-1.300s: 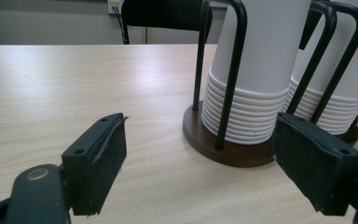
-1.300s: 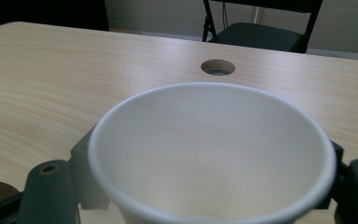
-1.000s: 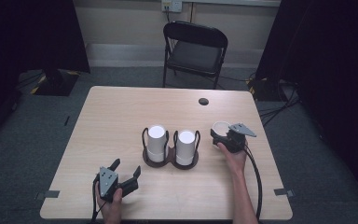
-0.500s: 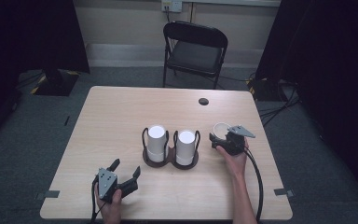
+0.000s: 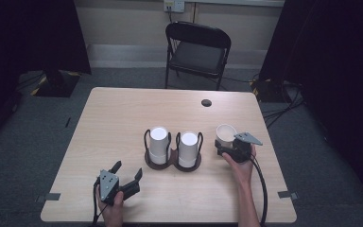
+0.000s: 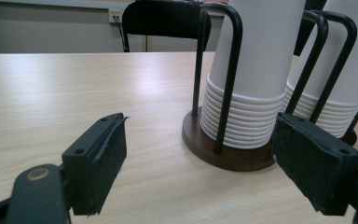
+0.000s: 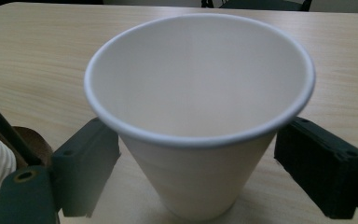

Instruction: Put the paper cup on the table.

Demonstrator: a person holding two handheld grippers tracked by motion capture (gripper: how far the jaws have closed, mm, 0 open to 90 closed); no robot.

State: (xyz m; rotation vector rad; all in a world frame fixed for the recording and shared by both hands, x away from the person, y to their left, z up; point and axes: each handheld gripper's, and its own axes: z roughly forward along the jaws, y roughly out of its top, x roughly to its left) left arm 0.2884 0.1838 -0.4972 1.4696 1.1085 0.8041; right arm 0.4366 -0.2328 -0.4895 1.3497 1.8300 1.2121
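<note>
single cup: a white paper cup point(image 7: 198, 116) stands upright and mouth up on the table, to the right of the holder; its inside is bare.
right gripper: the black two-jaw right gripper point(image 5: 227, 145) has its jaws around the lower wall of the cup, one pad on each side; a thin gap shows beside the right pad, so i cannot tell whether they press on it.
holder: a dark brown double-ring cup holder with black wire loops point(image 6: 223, 154) sits mid-table.
holder contents: two stacks of white paper cups turned upside down, the left stack point(image 5: 159, 143) and the right stack point(image 5: 188, 147), one in each ring, touching the wire loops.
left gripper: the black two-jaw left gripper point(image 5: 125, 173) rests near the front left of the table, jaws spread wide and holding nothing, aimed at the holder.
surface: a light wood-grain table point(image 5: 118, 118) with a small dark round cap point(image 5: 206, 102) near its far edge.
room: grey carpet, black curtains at both sides.
around: a black folding chair point(image 5: 197, 52) stands beyond the far edge, well apart from the cups.
</note>
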